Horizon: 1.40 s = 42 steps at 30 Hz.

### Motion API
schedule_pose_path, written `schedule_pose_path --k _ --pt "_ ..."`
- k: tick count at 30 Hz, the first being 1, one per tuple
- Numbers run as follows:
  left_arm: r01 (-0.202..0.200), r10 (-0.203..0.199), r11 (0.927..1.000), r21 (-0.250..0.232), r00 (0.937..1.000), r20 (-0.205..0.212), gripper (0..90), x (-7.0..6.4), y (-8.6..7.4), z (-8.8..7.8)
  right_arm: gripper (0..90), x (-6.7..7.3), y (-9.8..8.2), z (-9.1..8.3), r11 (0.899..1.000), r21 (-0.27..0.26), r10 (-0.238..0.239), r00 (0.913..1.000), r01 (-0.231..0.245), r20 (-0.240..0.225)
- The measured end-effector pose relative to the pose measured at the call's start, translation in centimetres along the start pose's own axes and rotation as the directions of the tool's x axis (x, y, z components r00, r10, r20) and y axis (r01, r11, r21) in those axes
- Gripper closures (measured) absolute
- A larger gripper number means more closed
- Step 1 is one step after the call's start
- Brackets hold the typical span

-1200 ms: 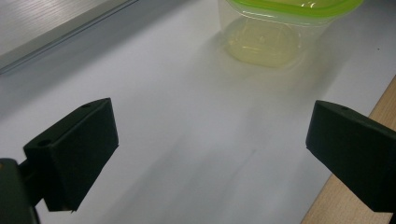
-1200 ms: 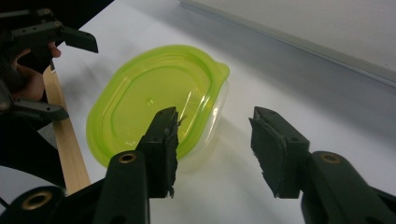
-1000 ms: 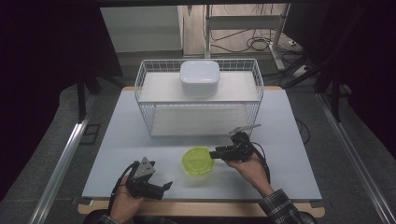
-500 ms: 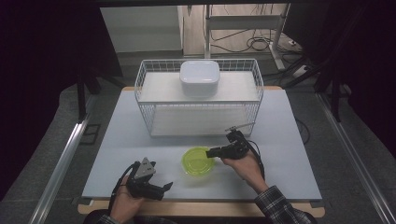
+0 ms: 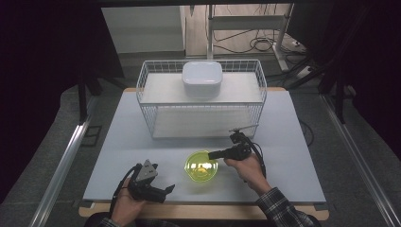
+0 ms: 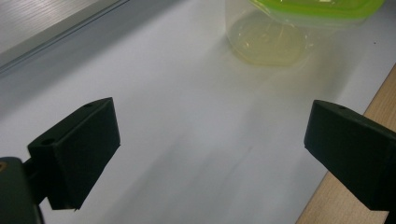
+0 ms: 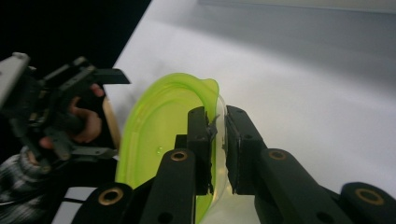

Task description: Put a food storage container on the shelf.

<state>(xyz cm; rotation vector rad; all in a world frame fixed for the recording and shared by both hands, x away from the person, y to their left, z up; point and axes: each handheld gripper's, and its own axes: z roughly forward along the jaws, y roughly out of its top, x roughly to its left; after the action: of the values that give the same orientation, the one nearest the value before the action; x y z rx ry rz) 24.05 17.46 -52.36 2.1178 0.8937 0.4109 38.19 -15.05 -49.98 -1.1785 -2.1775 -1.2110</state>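
A clear bowl with a lime-green rim (image 5: 201, 167) sits on the white table near the front middle. My right gripper (image 5: 213, 154) is shut on the bowl's right rim; in the right gripper view its jaws pinch the green edge (image 7: 211, 100) of the bowl (image 7: 159, 135). My left gripper (image 5: 166, 190) rests at the front left, held in a hand, jaws wide open with nothing between them. In the left gripper view the bowl (image 6: 289, 28) stands ahead, past the open left gripper (image 6: 210, 149).
A white wire basket (image 5: 151, 101) stands at the back middle of the table, with a white lidded box (image 5: 202, 79) on its top shelf. The table's wooden front edge (image 5: 203, 211) runs close behind the left gripper. Metal rails flank the table.
My right gripper has shifted slightly left and forward onto the bowl's rim. The left gripper has stayed put.
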Motion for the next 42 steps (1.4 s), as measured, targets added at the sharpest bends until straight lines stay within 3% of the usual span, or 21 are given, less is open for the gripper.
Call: schedule_pose_path --k 5,17,31,42 --pt "0.000 0.000 1.0000 -0.002 1.0000 -0.003 3.0 0.0 0.0 0.0 81.9 0.7 -0.1 -0.1 1.000 -0.010 -0.026 0.9996 0.026 0.012" --pt "0.007 -0.007 0.9999 -0.010 1.0000 -0.005 2.9 0.1 0.0 -0.1 81.9 1.9 0.6 -2.0 0.997 -0.076 -0.031 0.9989 0.028 -0.035" --pt "0.008 -0.008 1.0000 -0.004 1.0000 0.001 2.5 0.1 0.0 0.0 81.8 3.9 2.6 -4.9 0.986 -0.164 -0.048 0.9974 0.038 -0.054" --pt "0.000 0.000 1.0000 -0.004 1.0000 -0.001 2.4 0.1 0.0 0.0 81.8 5.8 4.9 -6.8 0.974 -0.219 -0.074 0.9963 0.063 -0.044"
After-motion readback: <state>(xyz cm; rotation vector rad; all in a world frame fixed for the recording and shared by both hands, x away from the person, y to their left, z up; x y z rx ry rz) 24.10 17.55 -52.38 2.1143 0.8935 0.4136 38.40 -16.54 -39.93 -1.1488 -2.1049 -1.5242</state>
